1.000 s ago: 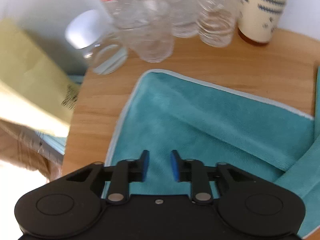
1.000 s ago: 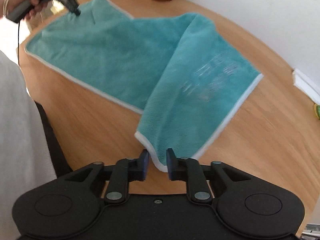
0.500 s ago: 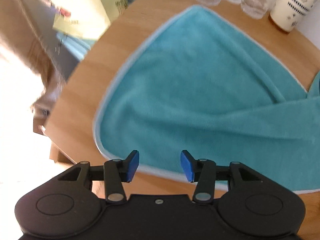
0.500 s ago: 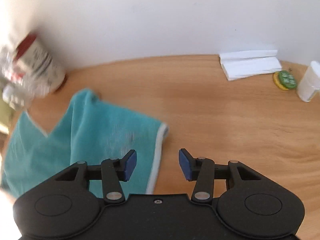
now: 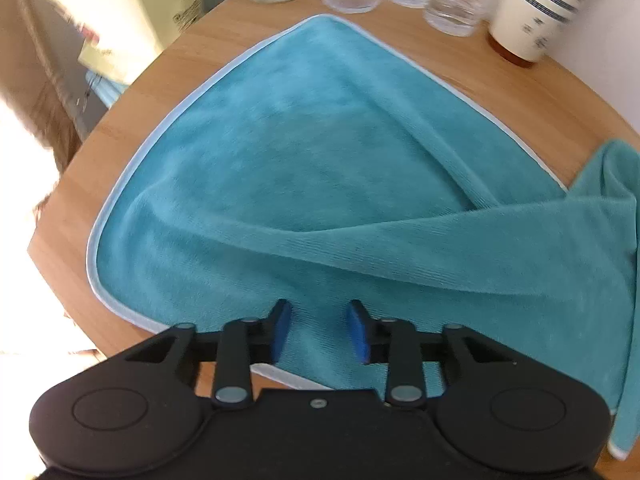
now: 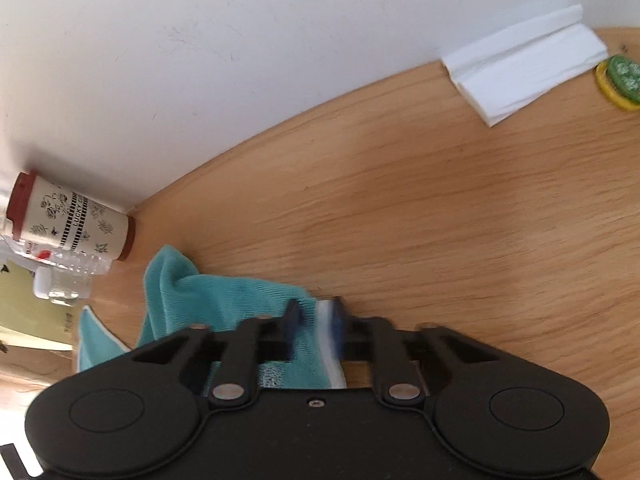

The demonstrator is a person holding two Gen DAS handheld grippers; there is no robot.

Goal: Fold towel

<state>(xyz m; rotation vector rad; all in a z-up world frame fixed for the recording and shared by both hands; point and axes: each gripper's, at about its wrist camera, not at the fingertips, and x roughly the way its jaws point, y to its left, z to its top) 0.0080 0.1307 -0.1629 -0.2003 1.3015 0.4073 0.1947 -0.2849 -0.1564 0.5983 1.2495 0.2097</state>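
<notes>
Wooden table [image 5: 448, 60], towel [image 5: 320, 168] under left tongs [image 5: 319, 330]

The towel [image 5: 320, 168] is teal with a pale blue-white hem. The far cup [image 6: 76, 218] is cream with black floral print and a dark red rim; the table [image 6: 460, 220] is light wood grain.

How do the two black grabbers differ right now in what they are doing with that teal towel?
The left gripper has its fingers spread, with towel lying flat beneath; the right gripper has towel edge between its narrower fingers. The left looks over the spread cloth, the right over a bunched corner and bare table. Both have blue pads.
</notes>
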